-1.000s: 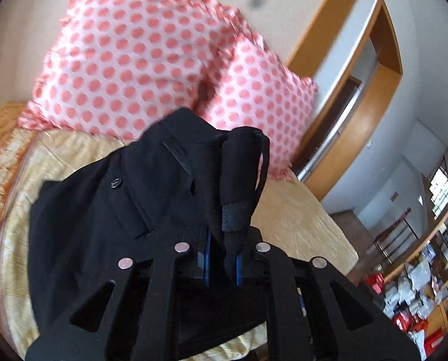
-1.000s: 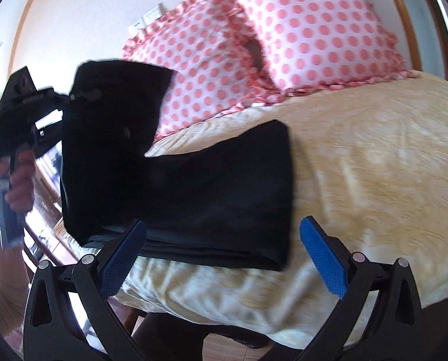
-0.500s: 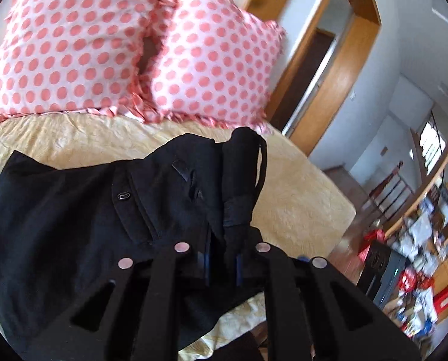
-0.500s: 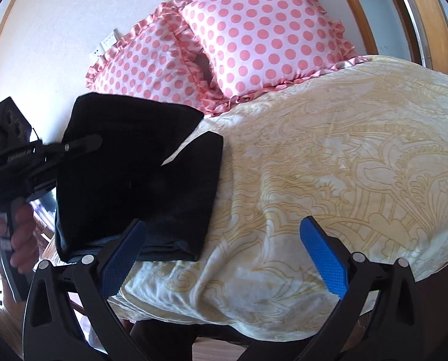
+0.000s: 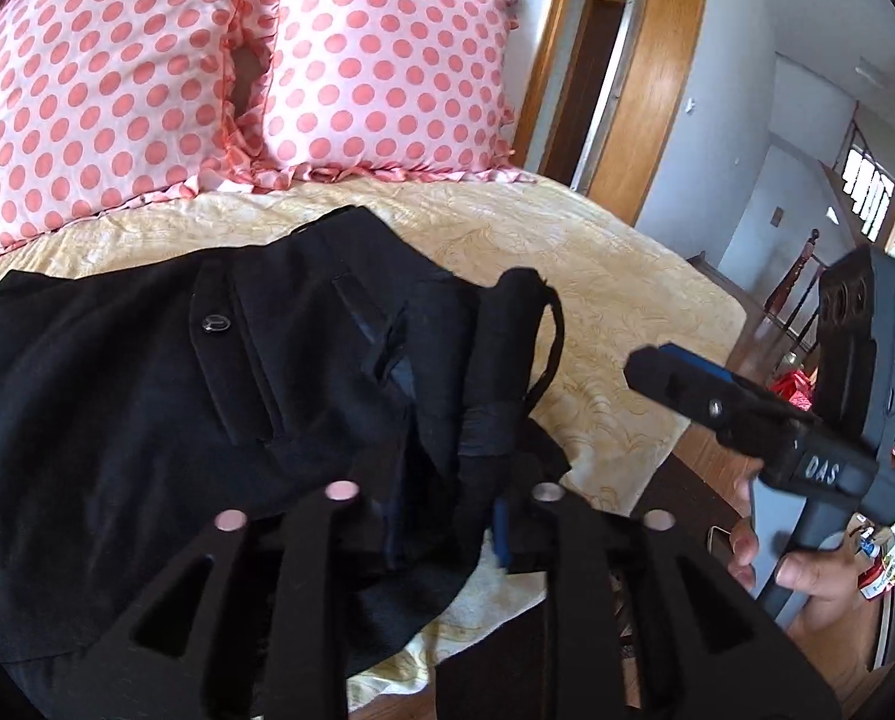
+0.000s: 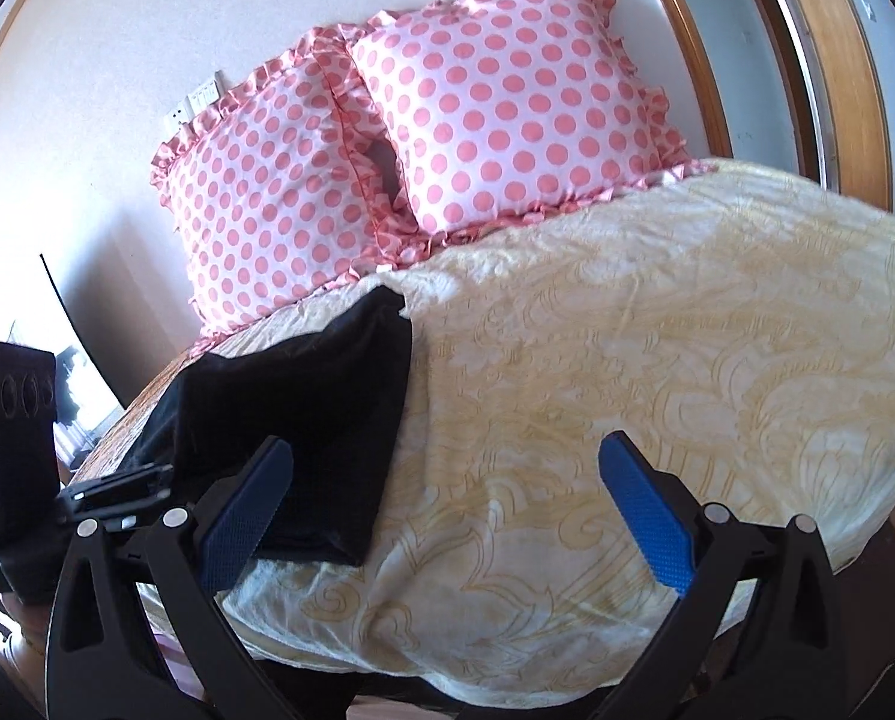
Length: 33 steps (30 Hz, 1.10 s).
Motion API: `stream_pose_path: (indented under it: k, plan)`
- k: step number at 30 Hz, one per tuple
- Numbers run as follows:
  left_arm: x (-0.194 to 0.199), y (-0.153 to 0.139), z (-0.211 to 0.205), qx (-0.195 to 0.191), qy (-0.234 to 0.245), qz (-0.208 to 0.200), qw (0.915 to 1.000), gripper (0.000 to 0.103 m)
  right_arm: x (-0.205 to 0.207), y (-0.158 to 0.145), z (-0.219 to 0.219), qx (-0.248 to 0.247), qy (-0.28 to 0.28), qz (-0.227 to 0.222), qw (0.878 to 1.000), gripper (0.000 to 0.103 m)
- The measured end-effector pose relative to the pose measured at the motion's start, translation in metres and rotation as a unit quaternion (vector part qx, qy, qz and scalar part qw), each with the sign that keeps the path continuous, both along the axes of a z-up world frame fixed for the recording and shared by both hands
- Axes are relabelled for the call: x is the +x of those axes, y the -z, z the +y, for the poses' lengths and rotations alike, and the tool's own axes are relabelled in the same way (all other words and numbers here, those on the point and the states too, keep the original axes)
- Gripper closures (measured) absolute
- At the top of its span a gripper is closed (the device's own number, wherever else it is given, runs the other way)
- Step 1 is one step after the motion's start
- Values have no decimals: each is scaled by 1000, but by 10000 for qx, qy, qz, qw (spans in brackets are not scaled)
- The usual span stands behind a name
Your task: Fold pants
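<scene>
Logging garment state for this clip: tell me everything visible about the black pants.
The black pants are dark matte woven cloth, folded into a layered stack on the yellow patterned bedspread near its corner, below two polka-dot pillows. A buttoned back pocket, a belt loop and a rumpled waistband face up. A bunched strip of waistband runs between the left tongs, whose jaws have just been opening. The right tongs stand open beside the stack, holding nothing.

One pair of black pants, two polka-dot pillows, one yellow bedspread, two grippers.
</scene>
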<state>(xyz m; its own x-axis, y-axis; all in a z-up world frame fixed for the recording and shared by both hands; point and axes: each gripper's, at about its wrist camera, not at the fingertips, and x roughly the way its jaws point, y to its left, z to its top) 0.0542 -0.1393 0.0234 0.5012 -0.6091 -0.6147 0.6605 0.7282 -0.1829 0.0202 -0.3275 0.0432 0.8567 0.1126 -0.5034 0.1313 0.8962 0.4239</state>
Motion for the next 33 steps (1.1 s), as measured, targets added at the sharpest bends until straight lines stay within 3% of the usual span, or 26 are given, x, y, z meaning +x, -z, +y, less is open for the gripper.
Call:
stream_pose_path:
  k: [1, 2, 3, 6, 8, 11, 13, 14, 17, 20, 24, 26, 27, 30, 33]
  plan:
    - [-3, -1, 1, -57, 53, -7, 10000, 59, 0, -5, 0, -79, 21, -42, 10000, 1]
    - [-9, -4, 4, -151, 144, -21, 9998, 37, 1, -11, 0, -159, 33, -88, 9998, 1]
    - [-14, -6, 7, -184, 130, -90, 9997, 23, 2, -18, 0, -268, 43, -161, 9995, 1]
    - [-31, -20, 26, -246, 105, -407, 9988, 8, 6, -42, 6, -537, -45, -486, 9974, 1]
    - [-34, -32, 50, -276, -210, -673, 9971, 3, 12, -54, 14, -633, -228, -659, 9956, 1]
    - [-25, -40, 86, -156, -1046, -845, 9908, 2, 27, -68, 43, -705, -834, -933, 9896, 1]
    - [-7, -38, 113, 31, -1680, -907, 9816, 2, 42, -70, 69, -623, -1386, -1037, 9829, 5]
    - [-2, -37, 119, 51, -1783, -850, 9803, 2, 50, -69, 80, -574, -1622, -1017, 9798, 11]
    - [17, -29, 137, -32, -1963, -535, 9791, 2, 79, -58, 108, -441, -2085, -747, 9742, 14]
    - [28, -21, 141, 70, -2109, -440, 9765, 2, 104, -40, 122, -583, -2045, -246, 9768, 16]
    - [42, -4, 135, 572, -2214, -302, 9730, 2, 117, -13, 119, -905, -1832, 444, 9779, 16]
    - [44, 10, 134, 728, -2228, -78, 9721, 2, 119, 9, 119, -1107, -1719, 1016, 9736, 17]
    - [47, 18, 133, 790, -2200, 89, 9723, 2, 116, 18, 116, -1117, -1707, 1099, 9728, 17]
    - [40, 23, 129, 1036, -2117, -44, 9718, 2, 105, 21, 117, -1253, -1626, 1097, 9725, 17]
    - [38, 12, 135, 749, -2084, 128, 9751, 2, 105, 11, 119, -1350, -1597, 1073, 9720, 17]
